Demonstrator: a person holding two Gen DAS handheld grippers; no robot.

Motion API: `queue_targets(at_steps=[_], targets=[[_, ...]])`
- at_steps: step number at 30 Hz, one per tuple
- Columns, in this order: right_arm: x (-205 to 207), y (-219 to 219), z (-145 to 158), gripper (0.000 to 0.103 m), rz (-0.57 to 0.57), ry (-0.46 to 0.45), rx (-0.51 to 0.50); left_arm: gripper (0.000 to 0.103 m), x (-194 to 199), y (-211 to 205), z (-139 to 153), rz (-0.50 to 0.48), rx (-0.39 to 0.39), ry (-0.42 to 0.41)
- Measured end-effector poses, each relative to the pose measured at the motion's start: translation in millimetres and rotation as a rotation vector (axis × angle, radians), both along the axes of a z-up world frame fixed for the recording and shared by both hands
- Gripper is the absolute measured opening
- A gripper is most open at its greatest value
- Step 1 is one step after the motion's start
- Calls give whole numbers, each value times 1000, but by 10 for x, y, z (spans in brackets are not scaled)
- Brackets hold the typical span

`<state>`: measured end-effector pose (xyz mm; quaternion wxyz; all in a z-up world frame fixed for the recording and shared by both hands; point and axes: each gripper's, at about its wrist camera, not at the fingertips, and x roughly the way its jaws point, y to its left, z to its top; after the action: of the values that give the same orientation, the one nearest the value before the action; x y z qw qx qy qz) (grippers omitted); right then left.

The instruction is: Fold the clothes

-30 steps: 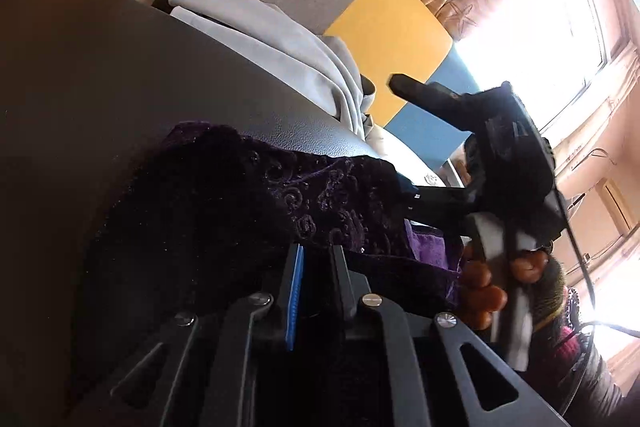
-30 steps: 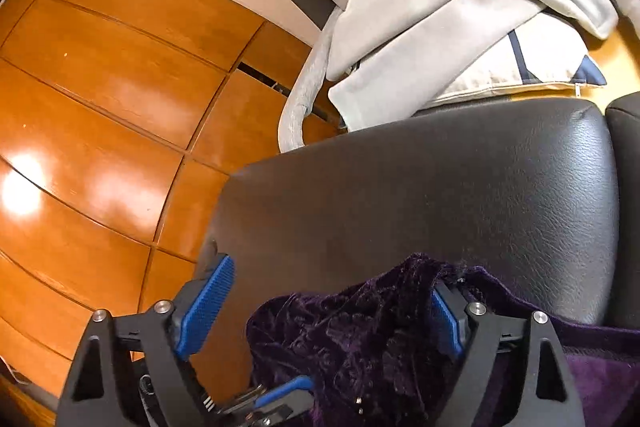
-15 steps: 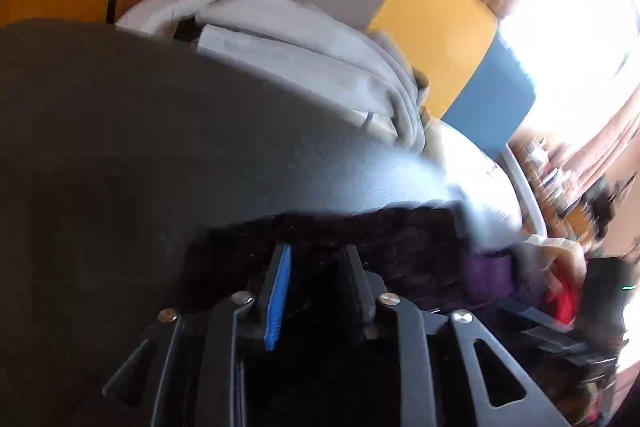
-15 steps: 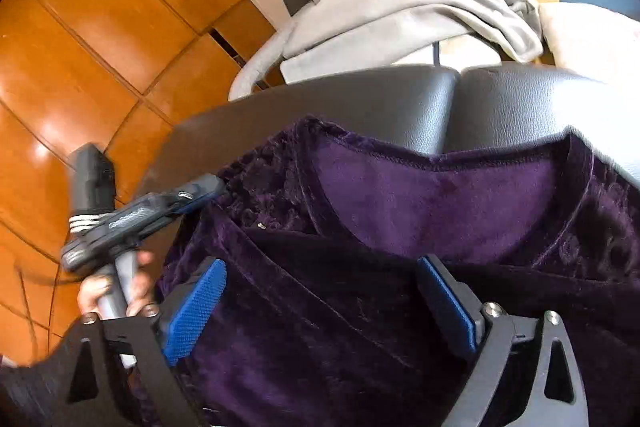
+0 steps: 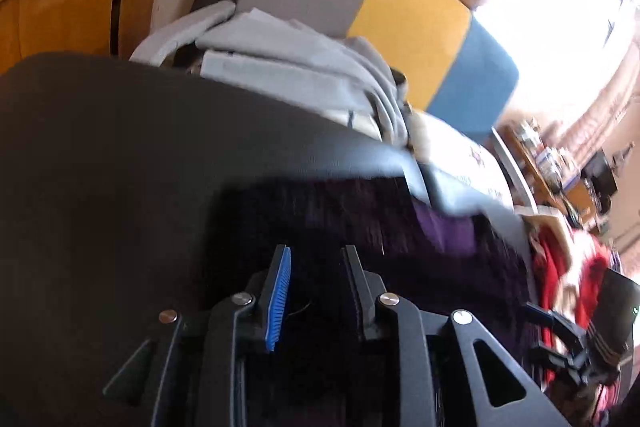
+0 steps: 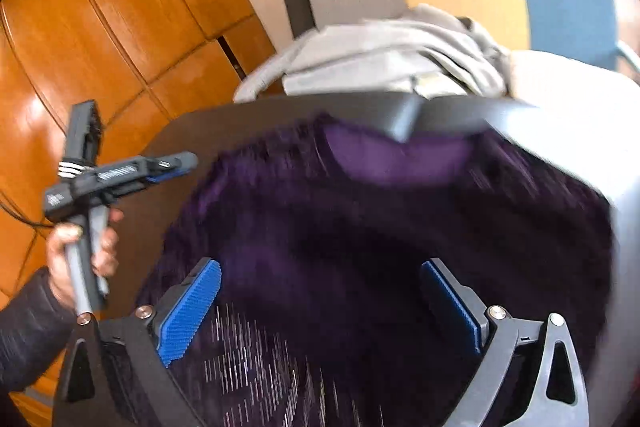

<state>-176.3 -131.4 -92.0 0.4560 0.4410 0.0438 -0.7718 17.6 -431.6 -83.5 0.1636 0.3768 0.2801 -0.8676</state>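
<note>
Purple velvet garment (image 6: 360, 227) spread on black leather seat (image 5: 120, 167), neckline toward 12 o'clock.
Long axis of the garment runs 12 to 6 in the right wrist view; lighter purple lining shows at the collar, against the seat's back edge. Grey clothing pile (image 6: 392, 59) lies beyond at 12, before a grey-yellow-blue panel (image 5: 400, 11); red fabric (image 5: 568, 267) at 3 in the left view. Left hand-held gripper (image 5: 316, 259): jaws parting, narrow gap, garment just below, hold uncertain through blur. Right hand-held gripper (image 6: 320, 291): jaws opening wide, pads clear of the cloth.
</note>
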Motion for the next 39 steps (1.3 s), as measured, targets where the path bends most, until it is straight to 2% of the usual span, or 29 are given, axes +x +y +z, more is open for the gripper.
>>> queue_targets(at_steps=[3,6,8,11,15,18,20,26,30,32,37,38,39], targets=[[329,569,-125,101,-75,-38,47,25,551,298,-131,-20,-25,-61],[600,1094,-307,102,-166,-103,53,25,1019,471,-300,4,-7,-113],[711,1327,-342,102,-199,-84,1,25,1262,531,-443,37,4,-158],[712,1474,-392,102,-232,-88,-72,26,1446,535,-513,69,16,-131],[549,1580,-328,102,-309,-198,-142,23,1488,482,-431,114,43,-142],[650,1914,-166,102,-331,-217,-211,25,1693,522,-316,97,52,-101],[785,2154,-129,102,-323,-255,-221,25,1845,565,-261,80,53,-79],[1405,2736,-297,102,-309,-386,-177,25,2300,702,-415,75,90,-117],[1639,2759,-598,102,-316,-440,-82,25,2481,790,-544,87,138,-128],[1710,2715,-744,102,-329,-445,-30,25,2551,869,-579,74,133,-137],[1666,2453,-932,103,-332,-406,98,25,2684,997,-608,39,122,-129],[1631,2387,-975,101,-339,-413,129,25,2694,1009,-615,37,120,-133],[1623,2345,-985,84,-334,-410,140,25,2700,1013,-624,35,117,-141]])
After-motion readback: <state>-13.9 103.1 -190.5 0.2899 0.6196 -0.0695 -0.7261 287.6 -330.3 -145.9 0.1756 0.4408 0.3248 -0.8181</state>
